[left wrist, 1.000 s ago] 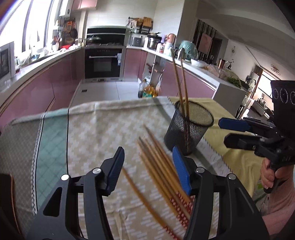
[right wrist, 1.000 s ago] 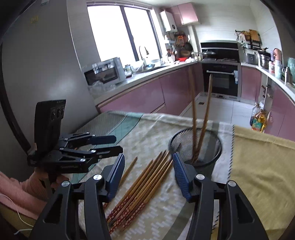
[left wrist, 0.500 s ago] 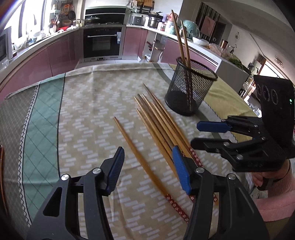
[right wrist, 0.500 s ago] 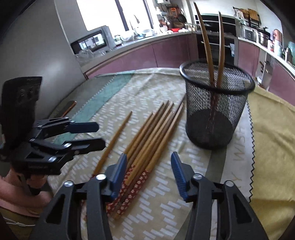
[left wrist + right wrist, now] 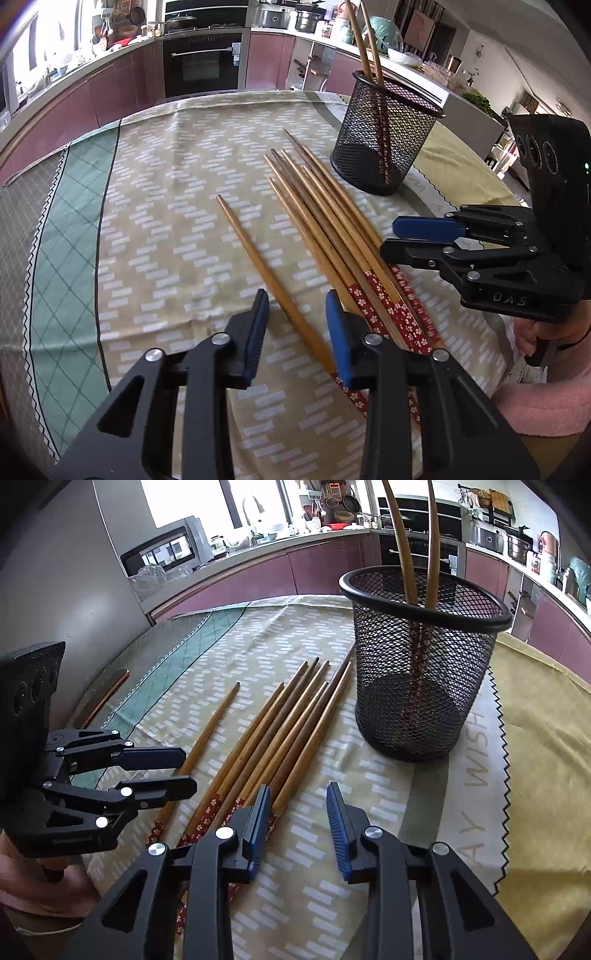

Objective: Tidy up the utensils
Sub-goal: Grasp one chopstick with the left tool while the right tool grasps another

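Now both grippers lower than before. Left gripper (image 5: 295, 317) jaws apart, straddling lone chopstick (image 5: 258, 258). Right gripper (image 5: 297, 812) jaws apart, empty, beside chopstick bundle (image 5: 280, 731). Mesh holder (image 5: 421, 672) far right, two chopsticks inside.

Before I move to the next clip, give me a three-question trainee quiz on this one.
1. How many chopsticks stand in the mesh cup?
2. True or false: the left gripper has its jaws shut on the lone chopstick.
3. The bundle of chopsticks lies: A) inside the cup, B) flat on the tablecloth beside the cup, C) in the right gripper.

Key: 1. Two. 2. False; the jaws are open, astride it. 3. B.
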Motion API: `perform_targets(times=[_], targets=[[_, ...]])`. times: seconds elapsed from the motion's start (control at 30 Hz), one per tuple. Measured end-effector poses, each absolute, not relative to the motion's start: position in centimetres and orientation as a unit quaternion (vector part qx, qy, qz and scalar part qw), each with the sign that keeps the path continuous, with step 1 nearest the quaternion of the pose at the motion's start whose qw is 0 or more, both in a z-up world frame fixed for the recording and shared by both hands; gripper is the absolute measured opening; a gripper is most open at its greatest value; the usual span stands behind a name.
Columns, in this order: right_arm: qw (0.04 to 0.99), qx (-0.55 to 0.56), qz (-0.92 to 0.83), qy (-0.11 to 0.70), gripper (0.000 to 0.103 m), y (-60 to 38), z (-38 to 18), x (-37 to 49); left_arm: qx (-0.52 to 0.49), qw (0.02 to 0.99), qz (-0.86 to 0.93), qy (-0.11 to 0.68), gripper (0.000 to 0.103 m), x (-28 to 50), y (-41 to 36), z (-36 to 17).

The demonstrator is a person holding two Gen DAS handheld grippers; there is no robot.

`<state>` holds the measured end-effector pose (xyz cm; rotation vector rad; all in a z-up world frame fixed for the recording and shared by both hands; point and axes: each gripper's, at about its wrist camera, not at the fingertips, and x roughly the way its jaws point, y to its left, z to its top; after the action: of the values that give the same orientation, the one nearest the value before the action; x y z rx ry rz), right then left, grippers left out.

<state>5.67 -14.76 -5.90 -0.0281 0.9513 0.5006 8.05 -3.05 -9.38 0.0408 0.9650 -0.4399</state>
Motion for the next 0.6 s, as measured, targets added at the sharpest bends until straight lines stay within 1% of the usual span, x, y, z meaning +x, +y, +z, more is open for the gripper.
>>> perform_targets(times=[0.07, 0.17, 0.33, 0.37, 0.43, 0.6], targets=[[0.859, -0.015, 0.237, 0.454, 0.028, -15.2, -5.8, 5.6, 0.018, 0.864, -0.204, 0.461, 0.021, 8.3, -2.9, -9.4], [0.861, -0.024, 0.229, 0.455, 0.028, -15.4, -5.7, 5.3, 0.009, 0.863, -0.2, 0.463, 0.016, 8.7, -2.6, -9.4], [0.863, -0.04, 0.219, 0.454, 0.028, -15.0, -5.8, 5.7, 0.016, 0.866, -0.191, 0.461, 0.018, 8.9, -2.6, -9.3], [0.863, -0.041, 0.219, 0.454, 0.028, -14.8, -5.9, 5.9, 0.016, 0.866, -0.19, 0.461, 0.021, 8.9, -2.6, -9.3], [0.865, -0.05, 0.215, 0.45, 0.028, -14.4, -5.9, 6.1, 0.017, 0.866, -0.19, 0.462, 0.023, 8.9, -2.6, -9.3], [0.871, -0.058, 0.206, 0.442, 0.028, -13.9, -6.0, 6.6, 0.011, 0.867, -0.189, 0.461, 0.021, 9.2, -2.4, -9.5]])
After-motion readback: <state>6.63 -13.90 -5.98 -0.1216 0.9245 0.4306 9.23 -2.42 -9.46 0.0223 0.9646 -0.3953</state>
